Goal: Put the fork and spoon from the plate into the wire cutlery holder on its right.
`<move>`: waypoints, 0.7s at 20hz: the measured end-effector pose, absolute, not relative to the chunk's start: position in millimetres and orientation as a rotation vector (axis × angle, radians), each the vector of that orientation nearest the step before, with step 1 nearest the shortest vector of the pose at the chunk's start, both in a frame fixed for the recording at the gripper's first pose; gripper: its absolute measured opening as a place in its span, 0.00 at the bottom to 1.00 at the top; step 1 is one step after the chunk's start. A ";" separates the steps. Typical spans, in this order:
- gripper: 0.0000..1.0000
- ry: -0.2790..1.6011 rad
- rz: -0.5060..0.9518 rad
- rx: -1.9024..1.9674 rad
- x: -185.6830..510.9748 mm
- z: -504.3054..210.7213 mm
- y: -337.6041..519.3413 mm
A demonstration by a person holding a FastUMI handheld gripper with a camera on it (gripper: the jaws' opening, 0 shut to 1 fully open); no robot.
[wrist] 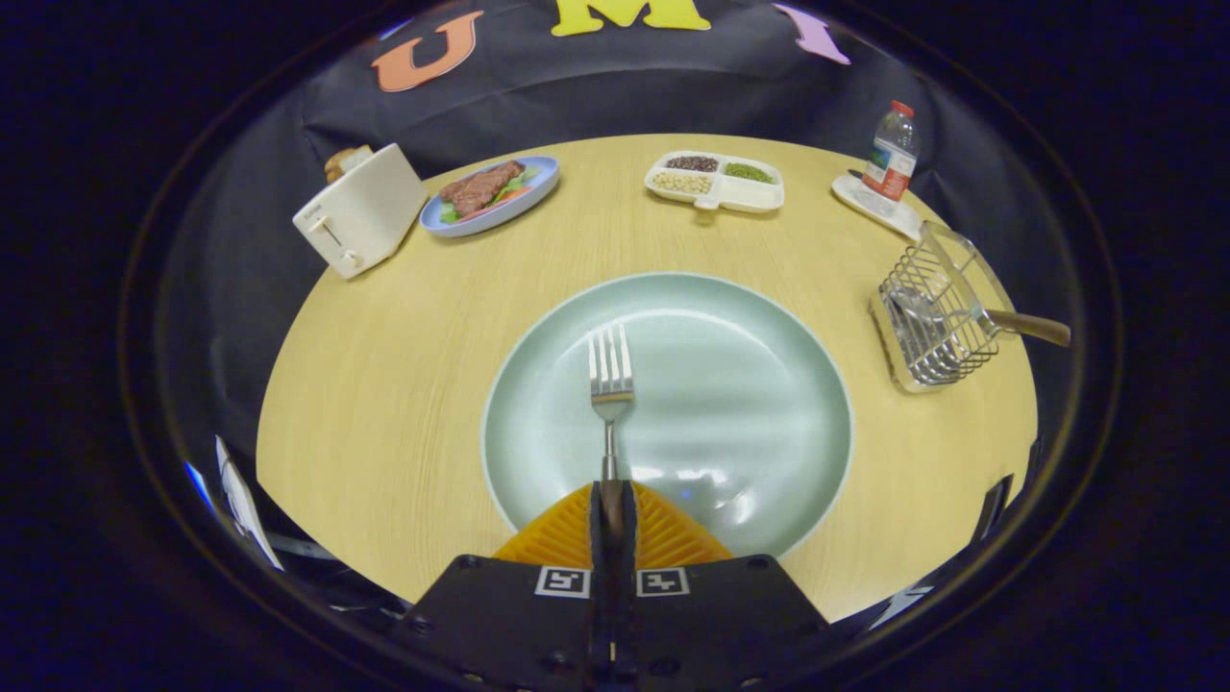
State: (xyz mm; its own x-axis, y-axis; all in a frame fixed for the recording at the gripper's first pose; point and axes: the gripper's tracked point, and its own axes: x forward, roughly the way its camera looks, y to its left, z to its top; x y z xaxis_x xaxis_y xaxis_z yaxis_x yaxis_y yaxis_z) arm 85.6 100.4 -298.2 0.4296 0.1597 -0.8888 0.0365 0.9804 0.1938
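My gripper [612, 495] is shut on the handle of a metal fork [610, 380]. The fork points straight ahead, its tines over the middle of a pale green plate [750, 423]; I cannot tell whether it rests on the plate or hangs just above. To the right of the plate stands the wire cutlery holder [930, 312] on a small base. A spoon [971, 312] with a wooden handle lies in it, bowl inside and handle sticking out to the right.
On the round wooden table [384, 384], a white toaster [360, 211] stands at the far left. A blue plate of food [490, 192] is beside it. A divided tray of beans [716, 181] is at the back, a water bottle [891, 154] at far right.
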 end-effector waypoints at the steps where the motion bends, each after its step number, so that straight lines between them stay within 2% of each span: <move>1: 0.03 1.118 0.079 0.197 84.8 -293.4 97.6; 14: 0.03 0.961 0.055 0.231 74.1 -207.4 14.0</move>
